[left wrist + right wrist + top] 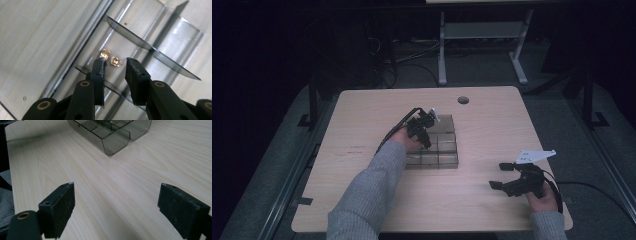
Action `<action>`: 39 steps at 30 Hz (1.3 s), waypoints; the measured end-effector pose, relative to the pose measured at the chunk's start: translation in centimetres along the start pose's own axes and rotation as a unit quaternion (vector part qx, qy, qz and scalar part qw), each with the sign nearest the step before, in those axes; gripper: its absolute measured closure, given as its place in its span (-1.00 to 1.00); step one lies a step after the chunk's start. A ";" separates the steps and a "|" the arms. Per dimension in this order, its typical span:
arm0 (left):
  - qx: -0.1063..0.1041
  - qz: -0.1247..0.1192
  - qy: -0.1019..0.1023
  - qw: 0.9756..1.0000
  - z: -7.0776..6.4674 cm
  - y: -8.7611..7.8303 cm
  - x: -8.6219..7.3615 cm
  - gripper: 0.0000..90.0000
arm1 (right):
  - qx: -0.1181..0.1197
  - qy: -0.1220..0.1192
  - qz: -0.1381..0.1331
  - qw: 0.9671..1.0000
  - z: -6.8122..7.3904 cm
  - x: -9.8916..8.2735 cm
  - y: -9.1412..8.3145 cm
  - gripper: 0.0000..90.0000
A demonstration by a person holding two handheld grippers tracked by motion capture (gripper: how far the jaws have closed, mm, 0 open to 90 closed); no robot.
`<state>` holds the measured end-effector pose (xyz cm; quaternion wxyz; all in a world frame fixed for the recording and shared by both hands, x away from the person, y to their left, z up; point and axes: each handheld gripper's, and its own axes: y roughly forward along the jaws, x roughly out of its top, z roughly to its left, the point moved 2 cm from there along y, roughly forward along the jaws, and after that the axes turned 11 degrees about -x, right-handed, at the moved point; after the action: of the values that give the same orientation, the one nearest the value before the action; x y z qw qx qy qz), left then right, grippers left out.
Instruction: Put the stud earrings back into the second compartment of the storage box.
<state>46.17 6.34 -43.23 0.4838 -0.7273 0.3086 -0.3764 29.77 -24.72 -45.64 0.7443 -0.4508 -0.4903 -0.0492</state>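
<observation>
The left gripper hangs in the clear box near the table's middle, its jaws apart and holding nothing. Two gold nuts lie just past them. Next I'd lift out. The right gripper rests wide open near the right edge.
</observation>
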 end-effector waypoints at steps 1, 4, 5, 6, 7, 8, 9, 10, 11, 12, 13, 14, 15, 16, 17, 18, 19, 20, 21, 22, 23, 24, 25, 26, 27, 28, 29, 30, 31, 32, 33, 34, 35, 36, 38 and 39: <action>0.001 -0.002 0.000 1.000 -0.1 -0.2 -0.2 0.51 | 0.000 0.000 0.000 1.000 0.0 0.0 0.0 -0.69; -0.002 -0.013 -0.002 1.000 -0.4 -0.6 -0.8 0.49 | -0.001 0.001 0.001 1.000 0.1 0.0 0.0 -0.69; -0.002 -0.018 -0.002 1.000 -0.6 -0.8 -0.9 0.49 | -0.001 0.001 0.001 1.000 0.1 0.0 0.0 -0.69; -0.003 -0.023 -0.001 1.000 -0.7 -1.1 -1.1 0.49 | -0.001 0.001 0.001 1.000 0.1 0.0 0.0 -0.69; -0.007 -0.024 0.003 1.000 -0.8 -1.3 -1.3 0.49 | -0.001 0.000 0.001 1.000 0.1 0.0 0.0 -0.69; -0.008 -0.025 0.006 1.000 -1.0 -1.5 -1.4 0.49 | -0.002 0.000 0.002 1.000 0.2 0.0 0.1 -0.69; -0.010 -0.027 0.007 1.000 -1.2 -1.7 -1.6 0.48 | -0.002 -0.001 0.002 1.000 0.2 0.0 0.1 -0.69; -0.011 -0.028 0.008 1.000 -1.3 -1.8 -1.8 0.45 | -0.003 -0.001 0.003 1.000 0.2 0.0 0.1 -0.69; -0.013 -0.030 0.010 0.999 -1.5 -2.0 -1.9 0.44 | -0.003 -0.001 0.003 1.000 0.2 0.0 0.1 -0.69; -0.015 -0.035 0.010 0.999 -1.6 -2.2 -2.0 0.43 | -0.002 -0.002 0.003 1.000 0.2 0.0 0.1 -0.69; -0.016 -0.042 0.011 0.999 -1.8 -2.5 -2.2 0.41 | -0.002 -0.002 0.003 1.000 0.3 0.0 0.1 -0.69; -0.018 -0.047 0.012 0.999 -1.9 -2.8 -2.4 0.39 | -0.003 -0.003 0.004 1.000 0.3 0.0 0.1 -0.69; -0.021 -0.055 0.008 0.998 -2.1 -3.0 -2.7 0.38 | -0.004 -0.003 0.004 1.000 0.3 0.0 0.2 -0.69; -0.023 -0.060 0.008 0.998 -2.2 -3.2 -3.0 0.37 | -0.004 -0.003 0.005 1.000 0.3 0.0 0.2 -0.69; -0.025 -0.065 0.005 0.998 -2.3 -3.4 -3.2 0.36 | -0.004 -0.003 0.004 1.000 0.3 0.0 0.2 -0.69; -0.025 -0.071 0.003 0.997 -2.4 -3.6 -3.5 0.35 | -0.005 -0.003 0.004 1.000 0.3 0.0 0.2 -0.69; -0.025 -0.073 0.003 0.997 -2.4 -3.8 -3.9 0.34 | -0.006 0.000 0.005 1.000 0.3 0.0 0.1 -0.69; -0.024 -0.076 0.003 0.997 -2.4 -4.0 -4.2 0.33 | -0.006 0.000 0.005 1.000 0.2 0.0 0.1 -0.69; -0.024 -0.080 0.003 0.996 -2.5 -4.2 -4.4 0.32 | -0.007 0.000 0.005 1.000 0.3 0.0 0.1 -0.69; -0.024 -0.080 0.002 0.996 -2.4 -4.5 -4.7 0.31 | -0.007 0.001 0.005 1.000 0.3 0.0 0.1 -0.69; -0.022 -0.081 0.000 0.996 -2.5 -4.6 -5.0 0.31 | -0.008 0.001 0.006 1.000 0.2 0.0 0.1 -0.69; -0.020 -0.082 0.003 0.996 -2.5 -4.8 -5.2 0.30 | -0.009 0.001 0.007 1.000 0.2 -0.1 0.1 -0.69; -0.021 -0.084 0.002 0.996 -2.6 -5.0 -5.4 0.29 | -0.010 0.001 0.008 1.000 0.2 -0.1 0.1 -0.69; -0.021 -0.086 0.002 0.996 -2.7 -5.2 -5.6 0.28 | -0.010 0.001 0.009 1.000 0.2 -0.1 0.1 -0.69; -0.020 -0.089 0.004 0.996 -2.8 -5.4 -5.9 0.28 | -0.011 0.002 0.008 1.000 0.2 -0.1 0.1 -0.69; -0.021 -0.090 0.003 0.996 -2.9 -5.5 -6.1 0.26 | -0.012 0.002 0.008 1.000 0.2 -0.1 0.1 -0.69; -0.022 -0.094 0.000 0.995 -3.0 -5.6 -6.2 0.26 | -0.013 0.001 0.009 1.000 0.2 -0.1 0.2 -0.69; -0.020 -0.092 0.001 0.996 -3.0 -5.7 -6.4 0.25 | -0.014 0.000 0.009 1.000 0.2 -0.1 0.2 -0.69; -0.019 -0.091 0.002 0.996 -3.0 -5.9 -6.7 0.24 | -0.014 0.000 0.009 1.000 0.2 -0.1 0.2 -0.69; -0.020 -0.094 0.000 0.995 -3.1 -5.9 -6.8 0.22 | -0.015 0.003 0.010 1.000 0.3 -0.1 0.2 -0.69; -0.020 -0.094 0.000 0.995 -3.1 -6.0 -7.1 0.21 | -0.015 0.002 0.010 1.000 0.3 -0.2 0.2 -0.69; -0.020 -0.095 0.000 0.995 -3.1 -6.1 -7.3 0.19 | -0.016 0.002 0.010 1.000 0.2 -0.2 0.2 -0.69; -0.017 -0.098 0.000 0.995 -3.2 -6.2 -7.6 0.19 | -0.017 -0.001 0.010 1.000 0.2 -0.2 0.2 -0.69; -0.017 -0.099 0.000 0.995 -3.3 -6.3 -7.8 0.18 | -0.018 0.000 0.011 1.000 0.2 -0.2 0.2 -0.69; -0.016 -0.099 0.003 0.995 -3.4 -6.5 -8.2 0.18 | -0.019 0.002 0.010 1.000 0.2 -0.2 0.1 -0.69; -0.015 -0.100 0.004 0.995 -3.5 -6.7 -8.4 0.17 | -0.021 0.002 0.011 1.000 0.2 -0.2 0.1 -0.69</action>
<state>39.34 13.84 -38.23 0.4320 -0.7601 0.2419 -0.4209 29.60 -24.62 -45.88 0.7364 -0.4712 -0.4826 -0.0522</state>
